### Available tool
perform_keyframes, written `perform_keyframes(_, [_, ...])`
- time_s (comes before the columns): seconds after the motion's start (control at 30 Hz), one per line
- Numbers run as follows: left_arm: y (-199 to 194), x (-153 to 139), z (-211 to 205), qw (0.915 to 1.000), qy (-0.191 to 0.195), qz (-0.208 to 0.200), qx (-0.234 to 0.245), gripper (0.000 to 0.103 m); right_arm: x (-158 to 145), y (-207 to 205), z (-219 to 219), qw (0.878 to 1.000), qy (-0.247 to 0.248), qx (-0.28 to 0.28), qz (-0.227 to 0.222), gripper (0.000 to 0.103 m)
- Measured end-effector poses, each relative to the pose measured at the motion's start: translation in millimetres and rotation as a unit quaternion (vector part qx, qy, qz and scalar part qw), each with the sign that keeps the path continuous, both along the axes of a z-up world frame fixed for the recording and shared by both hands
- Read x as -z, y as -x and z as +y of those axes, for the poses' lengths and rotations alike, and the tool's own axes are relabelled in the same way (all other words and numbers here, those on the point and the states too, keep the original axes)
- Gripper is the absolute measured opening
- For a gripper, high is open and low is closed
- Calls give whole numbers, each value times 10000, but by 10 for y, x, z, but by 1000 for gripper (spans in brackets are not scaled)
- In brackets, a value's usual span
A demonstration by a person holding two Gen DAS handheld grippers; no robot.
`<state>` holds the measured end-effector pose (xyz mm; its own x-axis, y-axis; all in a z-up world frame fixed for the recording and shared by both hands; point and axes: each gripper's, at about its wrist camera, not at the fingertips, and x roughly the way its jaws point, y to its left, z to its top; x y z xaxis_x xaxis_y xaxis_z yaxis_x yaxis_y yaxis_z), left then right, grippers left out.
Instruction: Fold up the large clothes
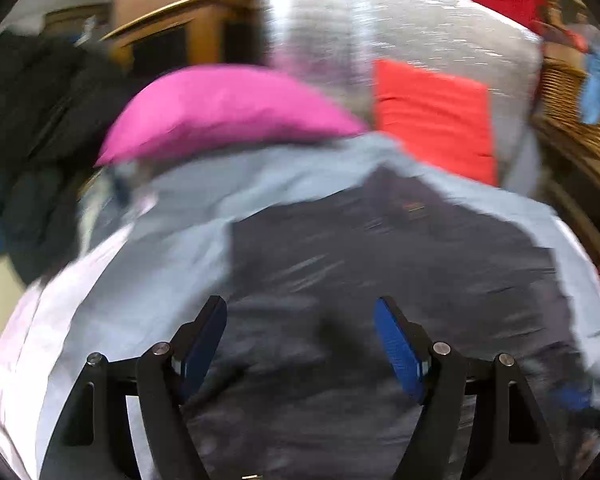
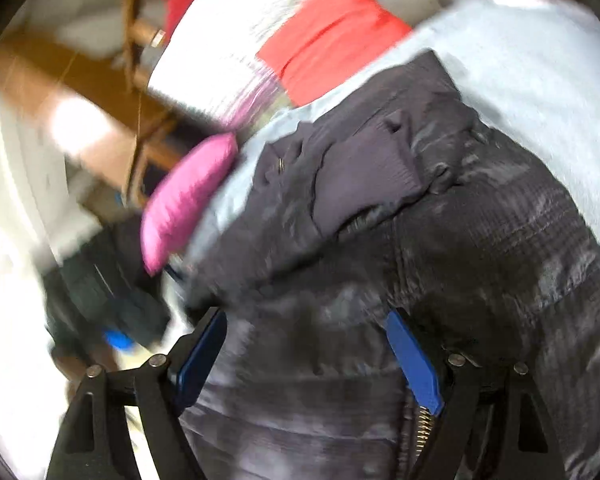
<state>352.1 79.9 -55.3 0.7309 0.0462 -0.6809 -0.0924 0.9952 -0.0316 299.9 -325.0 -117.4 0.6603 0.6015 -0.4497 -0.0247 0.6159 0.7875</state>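
Both grippers, left and right, gape wide, holding nothing, over a dark puffer jacket on pale sheeting; far behind, seemingly a pink cushion.

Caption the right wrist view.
Open right gripper over a dark puffer jacket on a pale sheet.

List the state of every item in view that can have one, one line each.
Dark jacket: spread on the light sheet, not yet folded.
Pink cushion: lying beyond the jacket.
Red cloth: lying flat.
Left gripper: jaws open, empty.
Right gripper: jaws open over the jacket.
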Motion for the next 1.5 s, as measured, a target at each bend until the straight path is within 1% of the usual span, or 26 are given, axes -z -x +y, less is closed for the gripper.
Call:
perform_keyframes(0.07, [105, 213, 266, 9992, 277, 118, -279, 77, -21, -118, -131, 9987, -417, 211, 198, 85])
perform_keyframes(0.17, [263, 341, 519, 9963, 693, 95, -505, 77, -29, -324, -253, 9939, -915, 452, 415, 85])
perform_keyframes(0.23, [297, 389, 571, 9946, 879, 69, -549, 77, 31, -458, -239, 9886, -1295, 450, 620, 85])
perform_keyframes(0.33, [333, 391, 606, 9910, 1210, 10, -565, 77, 120, -616, -103, 9849, -1378, 539, 896, 85])
perform_keyframes(0.4, [366, 354, 588, 9881, 1455, -29, -496, 77, 133, -706, -30, 9847, -1351, 616, 909, 84])
perform_keyframes(0.47, [332, 312, 572, 9846, 1707, -52, -369, 77, 109, -783, 10, 9860, -1219, 696, 899, 83])
perform_keyframes(0.5, [302, 300, 551, 9821, 1861, -53, -299, 77, 92, -826, 24, 9866, -1146, 740, 896, 79])
perform_keyframes(0.57, [257, 299, 518, 9765, 2139, 7, -250, 77, 66, -906, 38, 9884, -927, 758, 936, 66])
perform_keyframes(0.63, [187, 326, 479, 9704, 2401, 87, -247, 77, 49, -965, 47, 9894, -586, 766, 1083, 21])
perform_keyframes(0.67, [146, 346, 461, 9680, 2492, 136, -268, 77, 25, -996, 60, 9896, -345, 771, 1165, 20])
perform_keyframes(0.7, [130, 350, 445, 9668, 2534, 154, -275, 77, -47, -1028, 89, 9910, -82, 720, 1122, 13])
perform_keyframes(0.8, [60, 349, 447, 9632, 2667, 118, -315, 77, -487, -1064, 257, 9903, 1141, 576, 554, 12])
perform_keyframes(0.83, [52, 342, 460, 9633, 2660, 92, -342, 77, -618, -1043, 288, 9882, 1384, 551, 357, 12])
perform_keyframes(0.87, [49, 336, 483, 9639, 2635, 57, -383, 77, -824, -1012, 347, 9826, 1765, 577, 60, 12])
perform_keyframes(0.9, [50, 336, 508, 9643, 2614, 26, -421, 77, -1049, -960, 415, 9718, 2237, 652, -354, 12])
perform_keyframes(0.97, [37, 354, 567, 9663, 2515, 3, -549, 77, -1223, -928, 479, 9571, 2711, 697, -747, 12])
perform_keyframes(1.03, [10, 389, 619, 9672, 2457, 84, -639, 77, -1045, -1023, 492, 9532, 2894, 602, -630, 12])
perform_keyframes(1.07, [-2, 404, 656, 9682, 2395, 109, -715, 77, -880, -1058, 485, 9500, 3028, 603, -475, 12])
perform_keyframes(1.17, [-70, 463, 767, 9731, 2058, 167, -1018, 77, -239, -1130, 292, 9596, 2746, 532, 309, 12])
perform_keyframes(1.2, [-100, 497, 800, 9725, 2050, 210, -1089, 77, -132, -1118, 232, 9634, 2597, 557, 358, 12])
perform_keyframes(1.3, [-277, 705, 897, 9675, 2120, 617, -1231, 76, -92, -1125, 157, 9687, 2393, 557, 349, 12])
perform_keyframes(1.33, [-314, 760, 901, 9668, 2127, 715, -1225, 72, -108, -1140, 152, 9681, 2425, 529, 341, 12])
perform_keyframes(1.37, [-355, 824, 889, 9665, 2155, 838, -1116, 52, -116, -1146, 132, 9677, 2446, 509, 333, 12])
perform_keyframes(1.43, [-366, 860, 832, 9671, 2187, 927, -911, 36, -118, -1156, 132, 9687, 2408, 499, 337, 12])
perform_keyframes(1.47, [-337, 823, 792, 9703, 2076, 853, -901, 27, -132, -1148, 178, 9690, 2393, 502, 339, 12])
perform_keyframes(1.5, [-310, 775, 749, 9751, 1903, 755, -857, 24, -137, -1120, 176, 9694, 2378, 513, 330, 12])
